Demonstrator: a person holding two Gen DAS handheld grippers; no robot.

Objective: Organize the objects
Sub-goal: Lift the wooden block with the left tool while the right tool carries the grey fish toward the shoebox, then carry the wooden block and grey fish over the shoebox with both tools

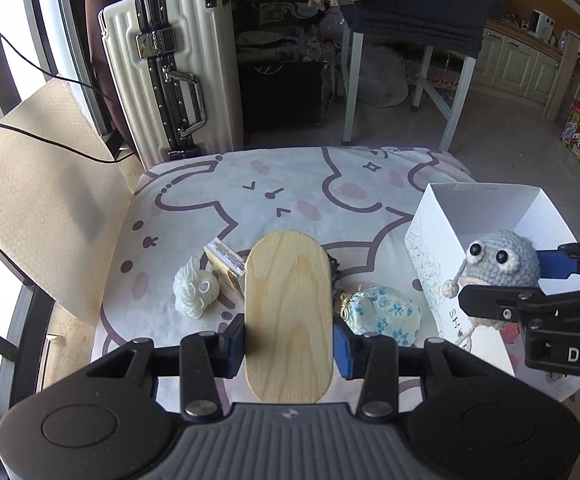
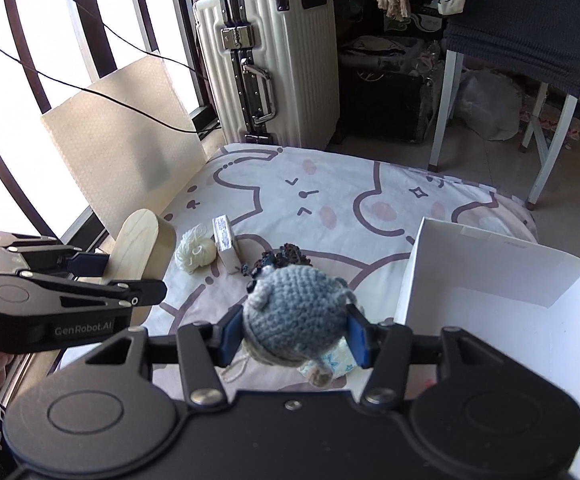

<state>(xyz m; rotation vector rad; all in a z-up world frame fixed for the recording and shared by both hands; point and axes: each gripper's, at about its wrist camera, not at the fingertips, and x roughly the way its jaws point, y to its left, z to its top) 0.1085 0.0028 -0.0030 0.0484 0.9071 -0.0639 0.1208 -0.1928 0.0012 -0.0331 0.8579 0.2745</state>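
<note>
Wooden oval box [image 1: 289,316] sits pinched in the left tool [image 1: 289,346], lifted above the worktop [image 1: 310,192]; the right tool [image 2: 296,338] pinches a grey crochet toy [image 2: 296,312] beside the open white box [image 2: 502,280]. The step looks like carrying both for stowing. Next, each needs lowering clear of the box wall. Yarn [image 1: 194,290], a small book [image 1: 226,264] and a floral pouch [image 1: 382,312] lie below, waiting.

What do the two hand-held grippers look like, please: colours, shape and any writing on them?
Both are matte black plastic with silver screws and blue pads on the fingers. The left gripper has a ribbed grey body and reads "GenRobot.AI" on its side. The right gripper shows round black discs; white letters "DAS" are visible on it.
</note>
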